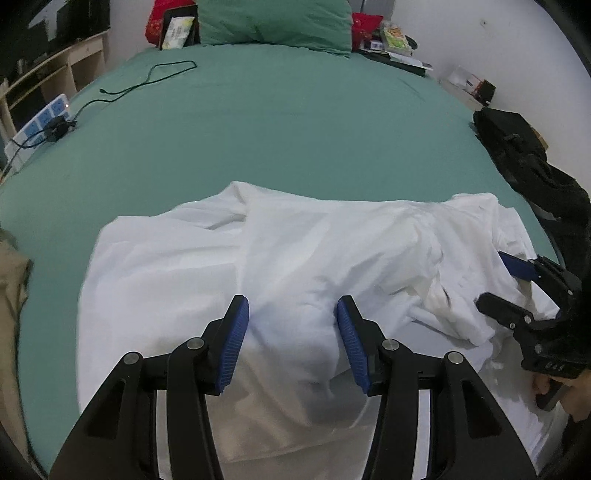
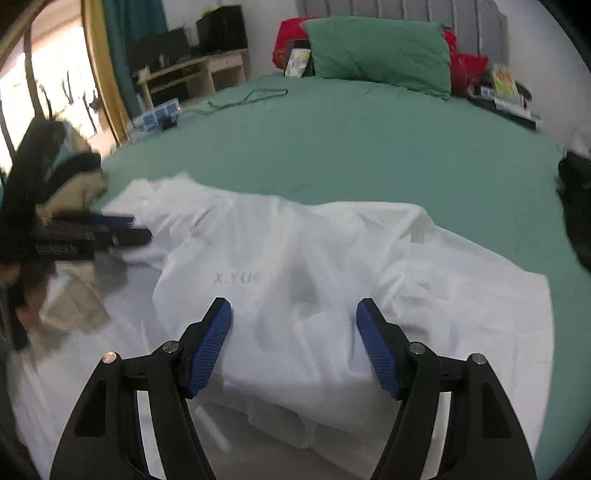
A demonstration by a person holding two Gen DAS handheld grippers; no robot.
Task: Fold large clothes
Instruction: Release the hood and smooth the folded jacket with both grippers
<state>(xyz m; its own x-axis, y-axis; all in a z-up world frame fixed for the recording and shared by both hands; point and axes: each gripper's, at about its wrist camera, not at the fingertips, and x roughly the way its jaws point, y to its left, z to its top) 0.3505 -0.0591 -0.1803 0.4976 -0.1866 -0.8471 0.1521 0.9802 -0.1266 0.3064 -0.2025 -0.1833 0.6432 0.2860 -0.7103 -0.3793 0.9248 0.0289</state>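
A large white garment [image 1: 295,258] lies crumpled across the near part of a green bed [image 1: 277,129]. In the right wrist view the same garment [image 2: 314,258] shows a faint grey print. My left gripper [image 1: 291,301] hovers over the garment's middle, jaws open, with cloth bulging below the blue pads [image 1: 236,339] but not pinched. The right gripper [image 1: 491,277] sits at the garment's bunched right end. In its own view my right gripper [image 2: 293,302] stands open just above the cloth. The left gripper [image 2: 138,227] appears blurred at the left edge.
A green pillow [image 1: 275,24] and red items sit at the head of the bed. A black cable [image 1: 147,79] runs to a power strip [image 1: 40,123] on the left. Dark clothing [image 1: 517,155] lies at the right edge, and a beige garment [image 2: 77,188] at the left.
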